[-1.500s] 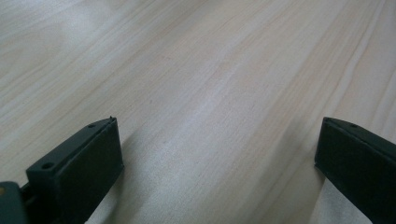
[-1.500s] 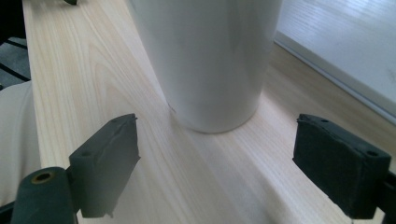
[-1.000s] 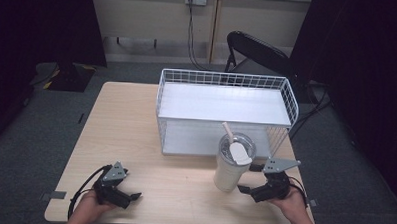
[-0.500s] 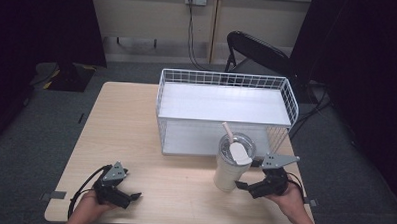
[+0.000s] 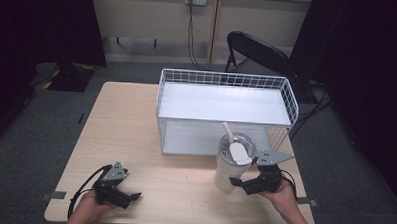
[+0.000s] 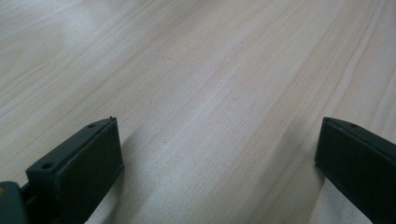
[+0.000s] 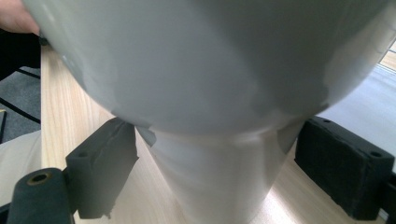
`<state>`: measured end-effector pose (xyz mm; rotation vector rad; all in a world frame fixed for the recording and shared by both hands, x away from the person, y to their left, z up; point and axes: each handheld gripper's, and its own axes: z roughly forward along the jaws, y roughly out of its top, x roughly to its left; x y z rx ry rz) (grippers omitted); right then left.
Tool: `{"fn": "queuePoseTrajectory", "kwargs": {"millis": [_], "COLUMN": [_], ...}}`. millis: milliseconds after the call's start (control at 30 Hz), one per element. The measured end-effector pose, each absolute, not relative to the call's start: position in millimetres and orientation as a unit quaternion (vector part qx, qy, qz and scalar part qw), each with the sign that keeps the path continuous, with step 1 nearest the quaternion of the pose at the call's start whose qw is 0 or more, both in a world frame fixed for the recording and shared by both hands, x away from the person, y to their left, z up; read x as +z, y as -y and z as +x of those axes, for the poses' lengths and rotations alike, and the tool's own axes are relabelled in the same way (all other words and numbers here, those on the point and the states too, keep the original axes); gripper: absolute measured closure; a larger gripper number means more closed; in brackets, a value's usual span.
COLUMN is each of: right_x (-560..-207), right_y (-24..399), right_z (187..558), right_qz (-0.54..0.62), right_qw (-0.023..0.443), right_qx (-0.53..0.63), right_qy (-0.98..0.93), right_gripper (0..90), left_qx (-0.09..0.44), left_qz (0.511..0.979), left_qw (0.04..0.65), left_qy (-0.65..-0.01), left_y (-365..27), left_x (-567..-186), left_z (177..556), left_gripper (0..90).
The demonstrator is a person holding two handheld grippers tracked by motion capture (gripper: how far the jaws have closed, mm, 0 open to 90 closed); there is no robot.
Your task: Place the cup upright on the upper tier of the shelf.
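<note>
A white tumbler (image 5: 228,173) with a clear lid and a straw stands upright near the table's front right, just in front of the wire basket. My right gripper (image 5: 238,183) is open, with its jaws either side of the tumbler's narrow base. In the right gripper view the tumbler (image 7: 210,84) looms large between the two black pads (image 7: 105,163), close to the left pad and with a small gap at the right one. My left gripper (image 5: 132,194) rests open at the front left of the table; in the left gripper view its jaws (image 6: 217,144) hold nothing, only bare wood between them.
A white wire basket (image 5: 227,78) with a flat white floor stands at the back right of the wooden table (image 5: 131,124). A black folding chair (image 5: 253,49) is behind the table. The right hand lies near the table's front right corner.
My right gripper has slid left toward the tumbler, so its jaws now straddle the base. The left gripper has stayed where it was.
</note>
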<state>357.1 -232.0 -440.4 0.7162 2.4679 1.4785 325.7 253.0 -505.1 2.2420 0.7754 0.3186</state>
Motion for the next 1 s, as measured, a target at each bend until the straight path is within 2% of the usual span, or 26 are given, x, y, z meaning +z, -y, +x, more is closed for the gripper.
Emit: {"fn": "queuePoseTrajectory", "kwargs": {"millis": [500,767,1000], "right_x": [-449.4,-456.2,-462.2], "right_y": [222.5,221.6,219.7], "right_z": [360.4,365.4,366.8], "right_qz": [0.235,0.24,0.239], "right_qw": [0.103,0.08,0.078], "right_qx": [0.514,0.534,0.55], "right_qy": [-0.818,-0.807,-0.797], "right_gripper": [9.5,7.8,6.6], "left_qx": [0.124,0.124,0.123], "left_qz": [0.872,0.872,0.872], "left_qw": [0.366,0.365,0.366], "left_qy": [-0.302,-0.302,-0.302], "left_y": [-253.0,-253.0,-252.9], "left_x": [-505.1,-505.1,-505.2], "left_z": [325.7,325.7,325.7], "left_gripper": [0.1,0.1,0.1]}}
